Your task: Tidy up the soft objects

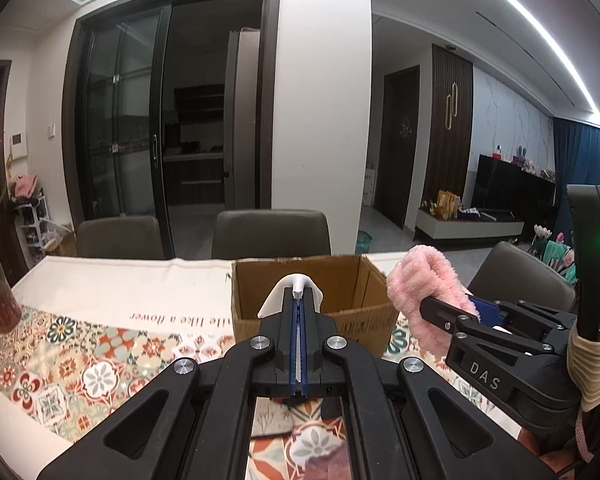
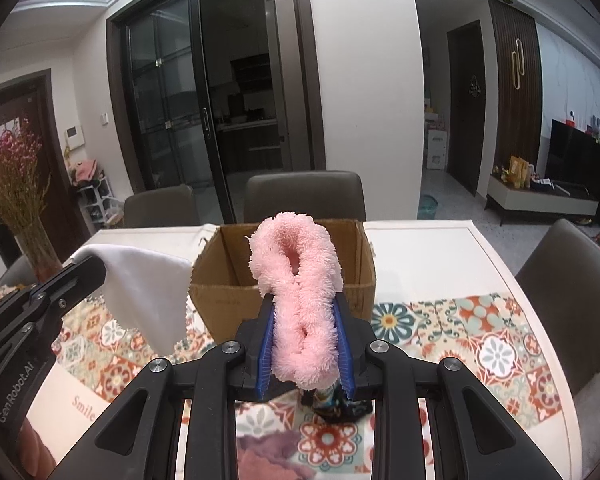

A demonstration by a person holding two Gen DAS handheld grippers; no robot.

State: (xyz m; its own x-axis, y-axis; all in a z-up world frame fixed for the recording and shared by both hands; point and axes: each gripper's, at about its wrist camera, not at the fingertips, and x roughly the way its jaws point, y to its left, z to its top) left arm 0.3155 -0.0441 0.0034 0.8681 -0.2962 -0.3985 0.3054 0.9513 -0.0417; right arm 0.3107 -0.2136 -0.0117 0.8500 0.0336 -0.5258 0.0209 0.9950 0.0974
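Note:
My left gripper (image 1: 298,294) is shut on a white cloth (image 1: 296,284), held above the table just in front of an open cardboard box (image 1: 356,280). In the right wrist view the white cloth (image 2: 148,288) hangs from the left gripper (image 2: 94,266) to the left of the box (image 2: 228,300). My right gripper (image 2: 304,312) is shut on a fluffy pink headband (image 2: 296,280), held upright in front of the box. In the left wrist view the pink headband (image 1: 424,276) and the right gripper (image 1: 440,308) are to the right of the box.
The table carries a white cloth with a patterned tile runner (image 2: 480,336). A vase of dried flowers (image 2: 24,216) stands at the left. Grey chairs (image 2: 304,196) stand behind the table and one (image 2: 572,280) at the right. Pinkish fabric (image 2: 260,452) lies under my grippers.

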